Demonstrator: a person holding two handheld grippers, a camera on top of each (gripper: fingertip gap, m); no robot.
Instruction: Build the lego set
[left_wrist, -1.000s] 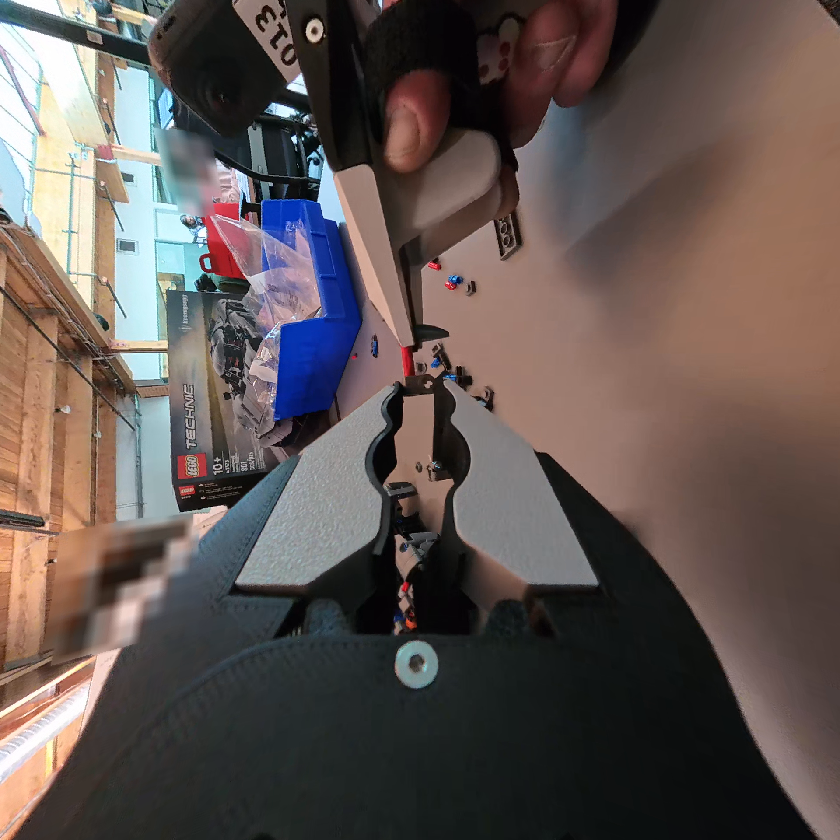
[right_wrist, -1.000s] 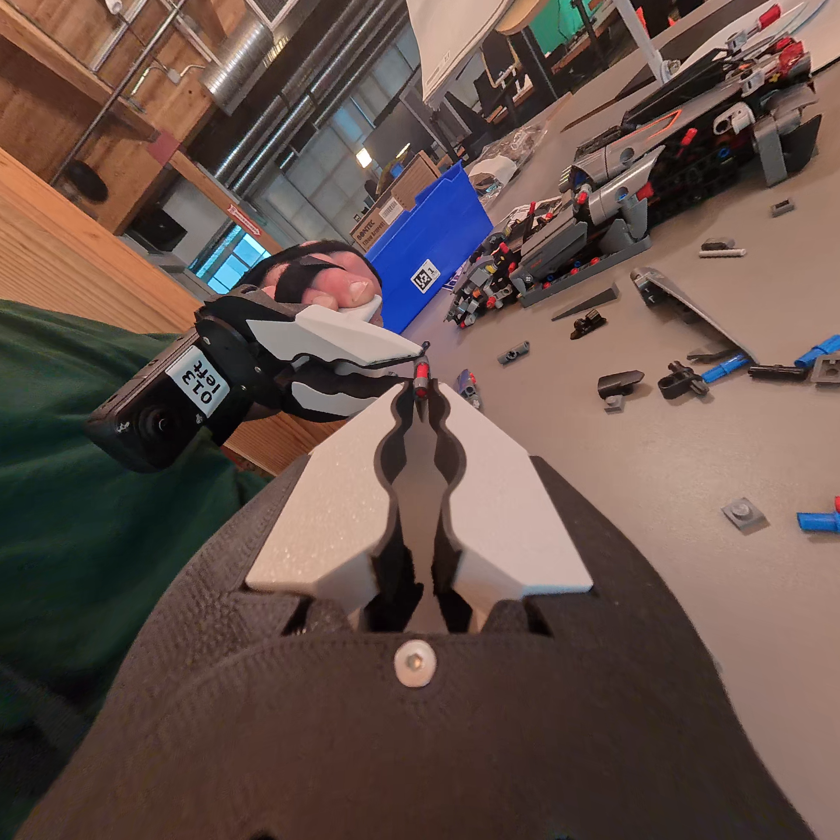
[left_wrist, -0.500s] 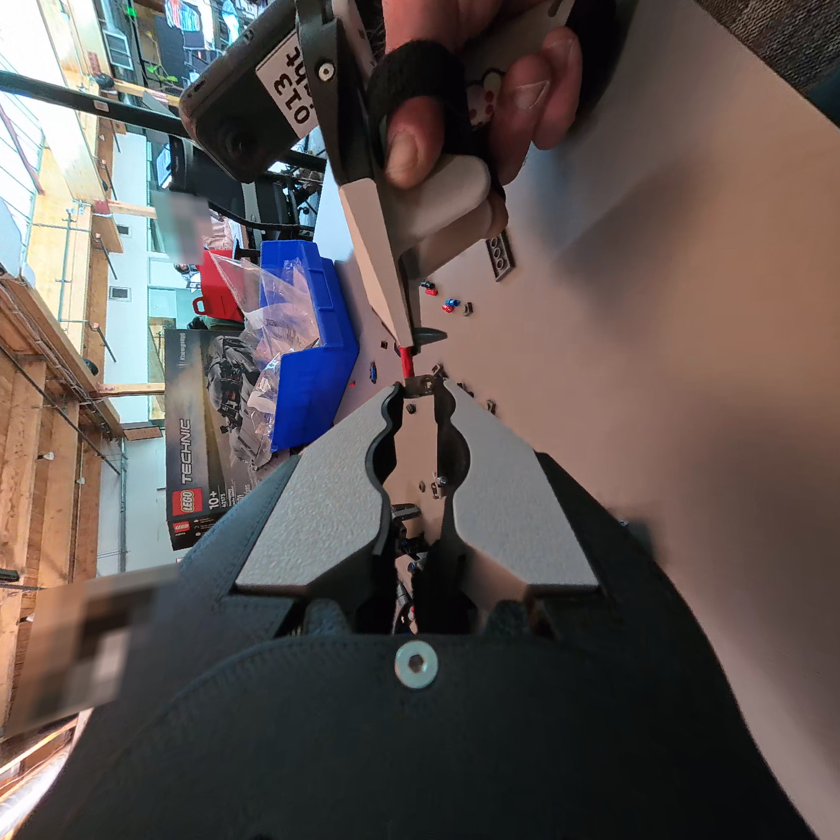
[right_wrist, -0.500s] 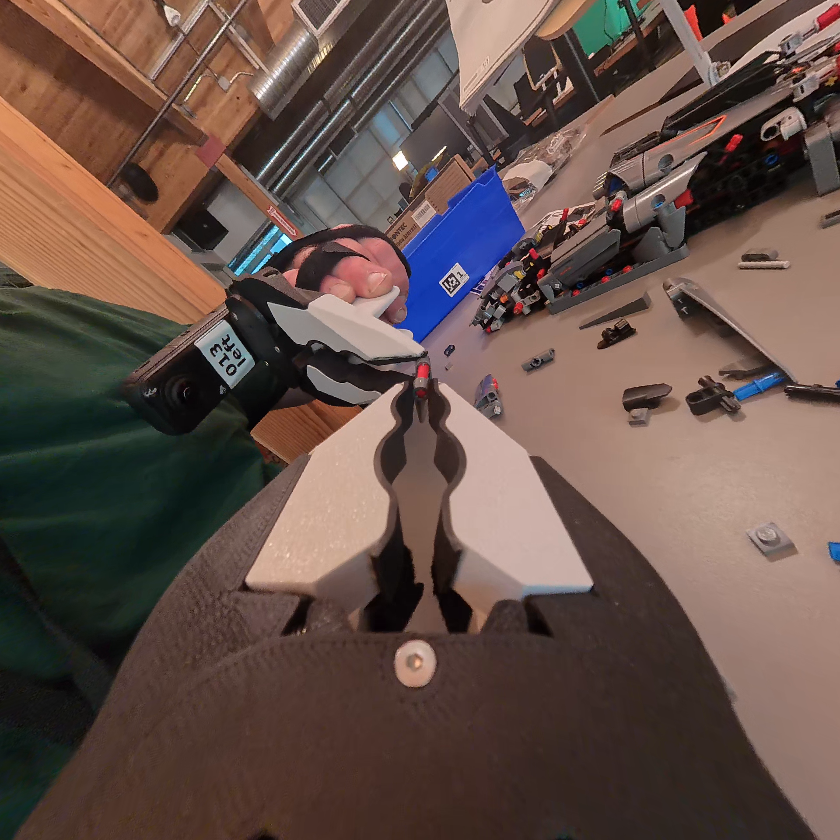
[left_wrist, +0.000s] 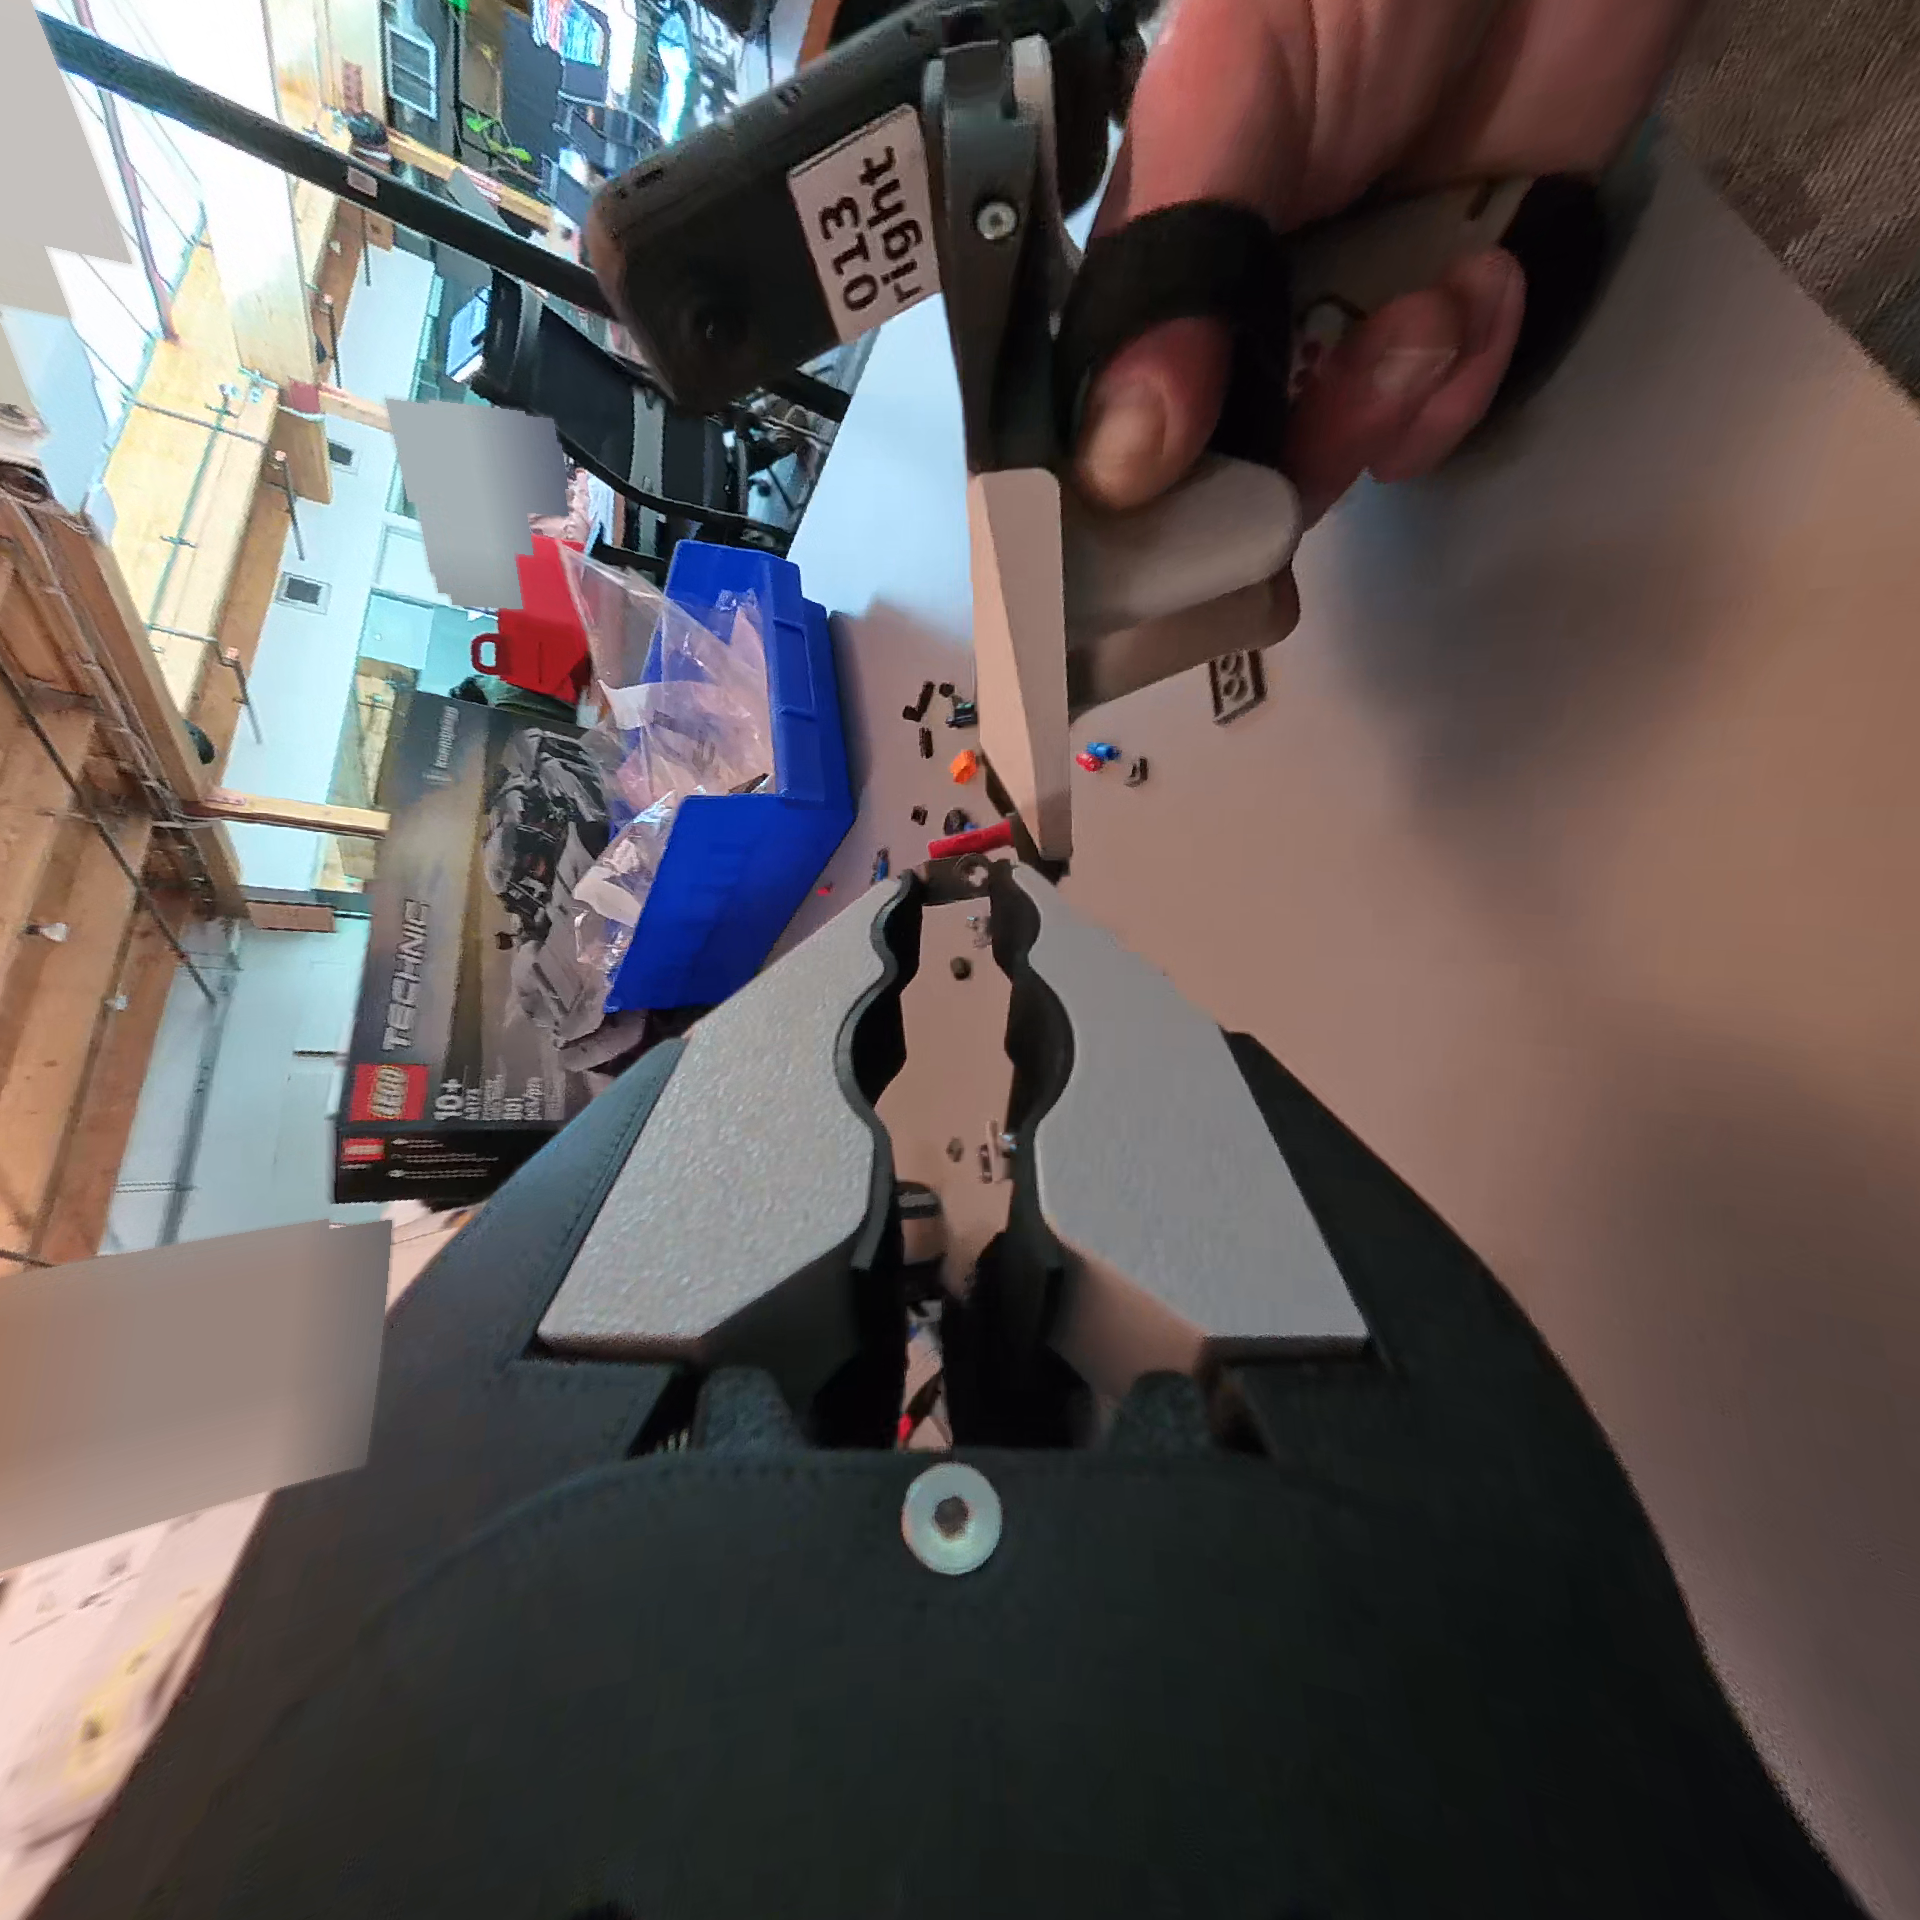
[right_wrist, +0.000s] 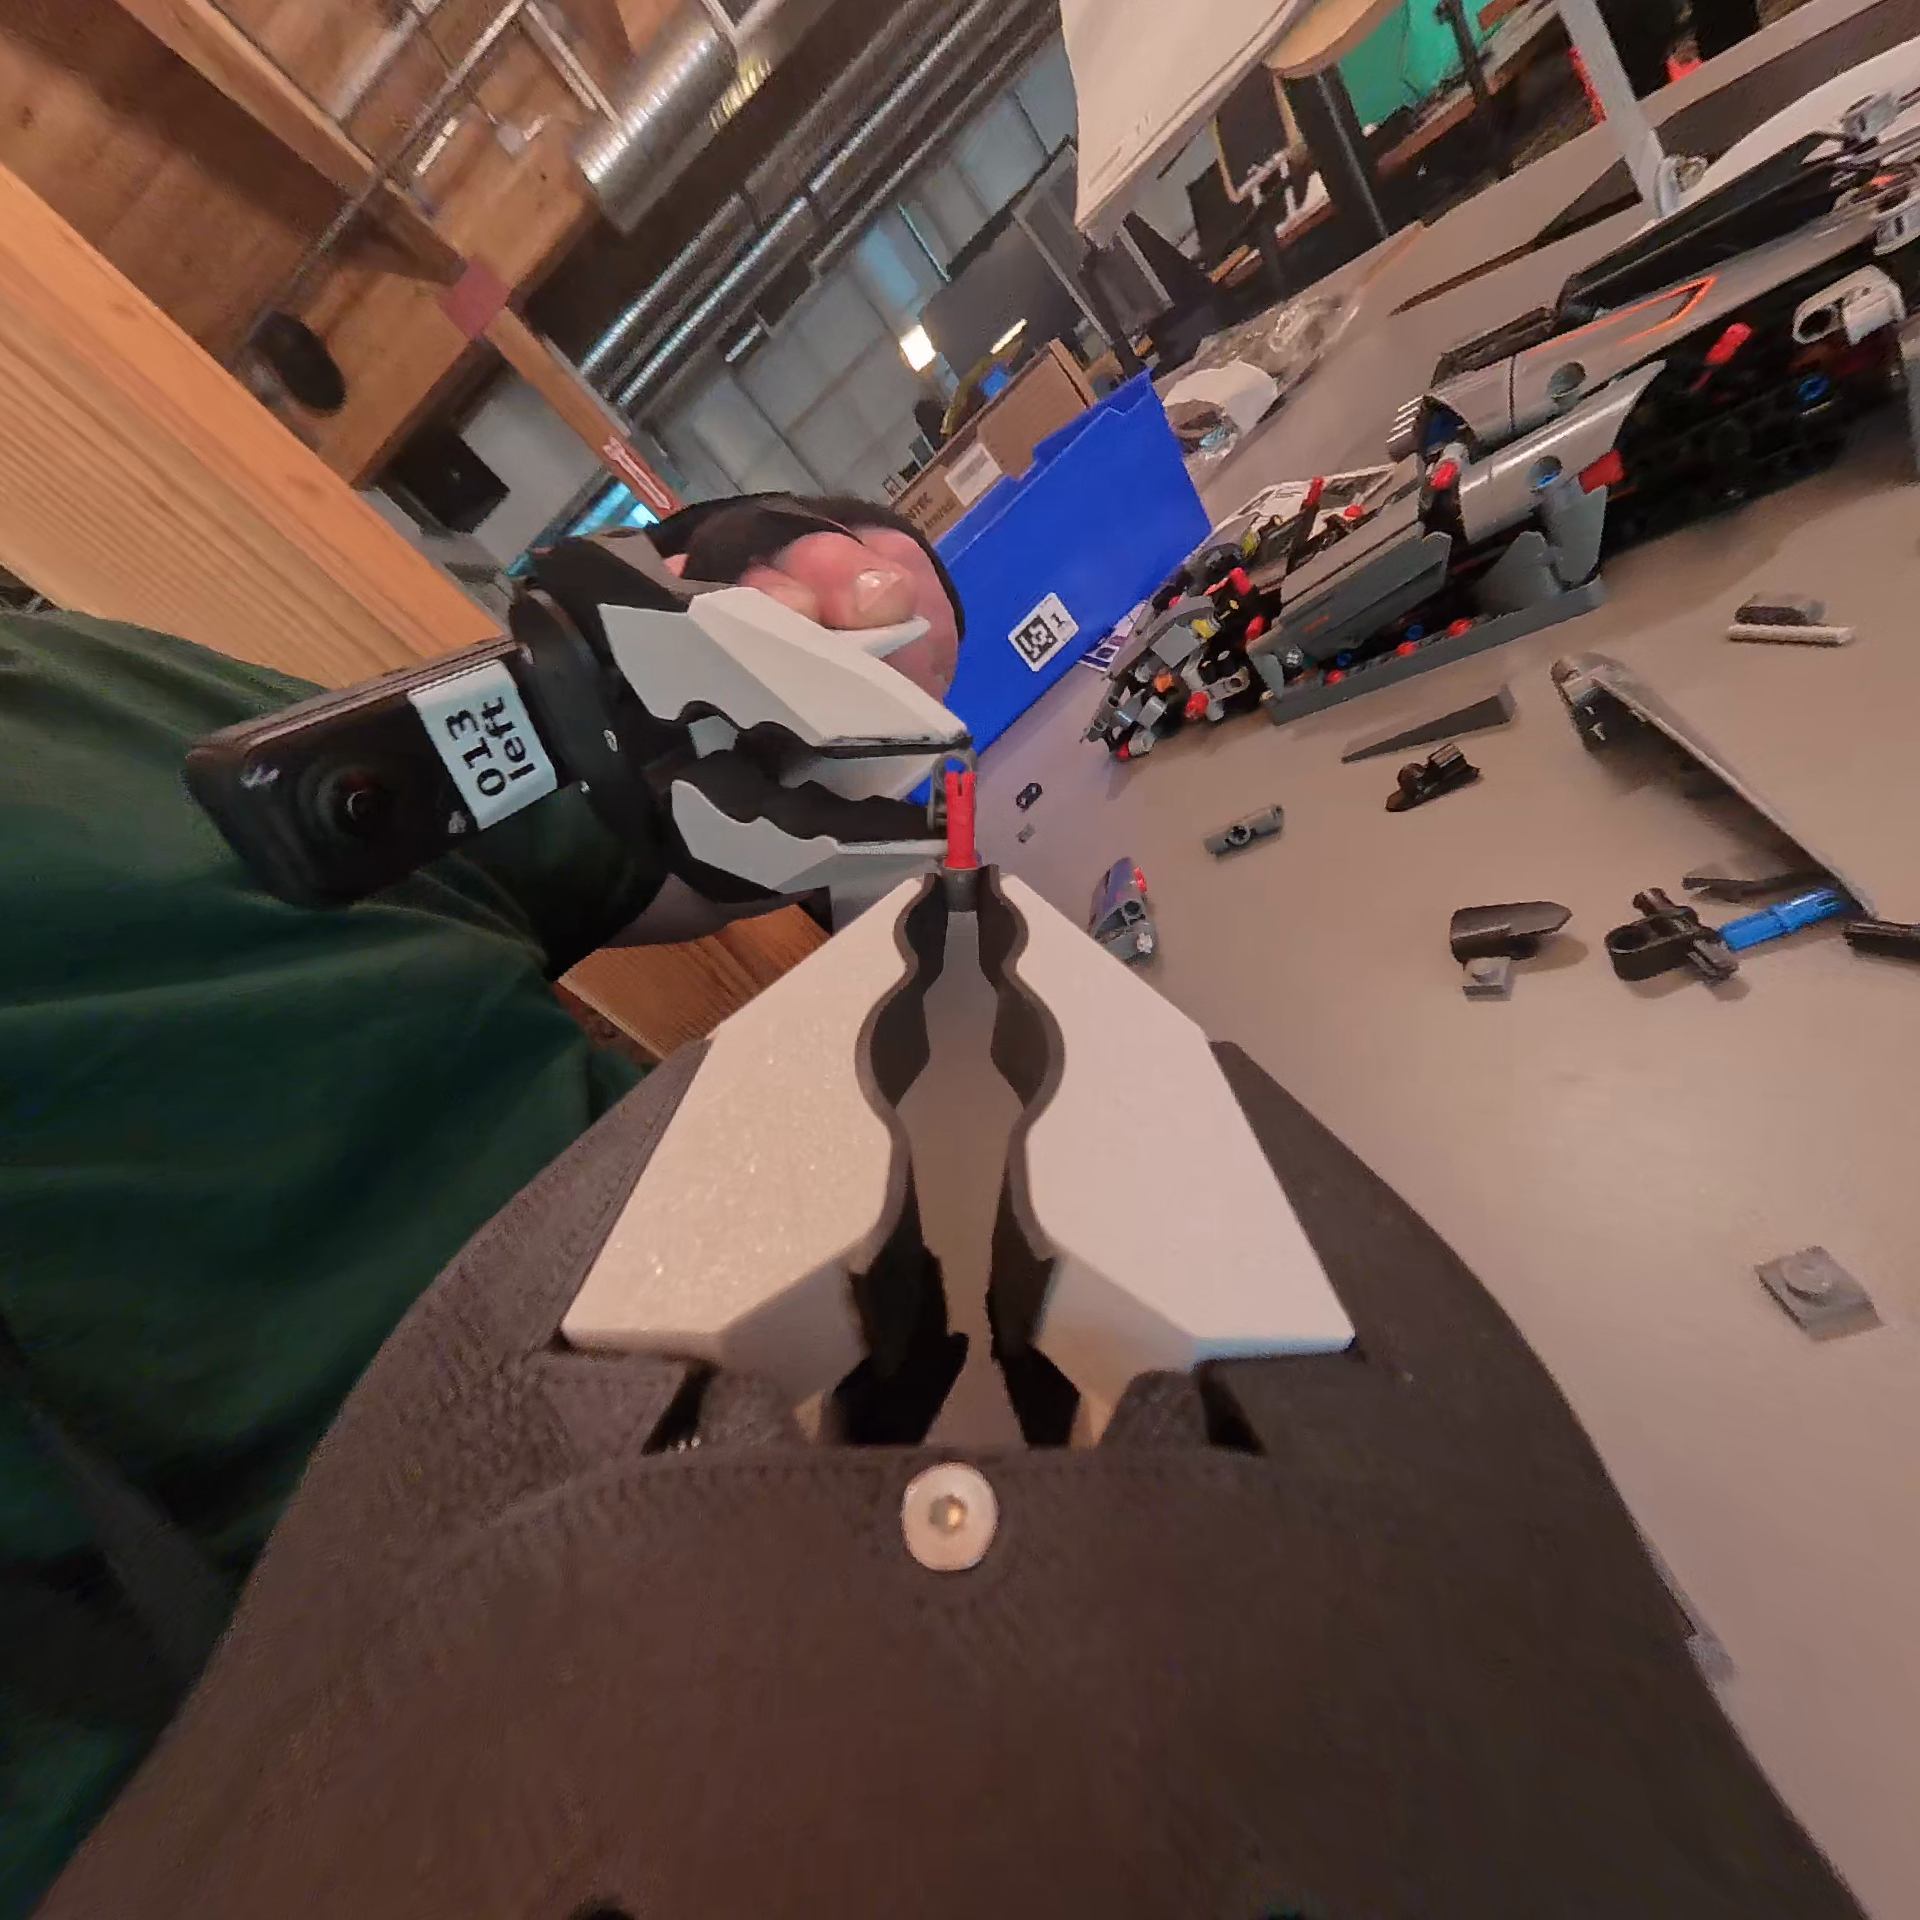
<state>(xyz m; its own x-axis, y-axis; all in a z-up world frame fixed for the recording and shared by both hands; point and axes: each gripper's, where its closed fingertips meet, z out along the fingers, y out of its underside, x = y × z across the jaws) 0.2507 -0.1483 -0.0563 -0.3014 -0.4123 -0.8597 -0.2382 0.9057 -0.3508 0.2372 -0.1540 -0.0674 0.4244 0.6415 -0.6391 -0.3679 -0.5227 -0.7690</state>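
While my right gripper (right_wrist: 961, 883) pinches the base of a red pin (right_wrist: 958, 821), my left gripper (left_wrist: 961, 883) clamps a small grey piece (left_wrist: 961, 876) at its tips, both above the grey table (right_wrist: 1455, 1143); I judge the pin is going into that piece; I should keep it square, push gently, and not twist.

2 tools (right_wrist: 961, 883) (left_wrist: 961, 883), 1 red pin (right_wrist: 961, 821), 1 blue bin (left_wrist: 743, 790), 1 set box (left_wrist: 457, 945)

My left wrist cam is rolled sideways, looking close along its fingers over the grey table (left_wrist: 1558, 935). Right cam sits low, facing left. Both share the red pin (right_wrist: 961, 821) and blue bin (left_wrist: 748, 810).
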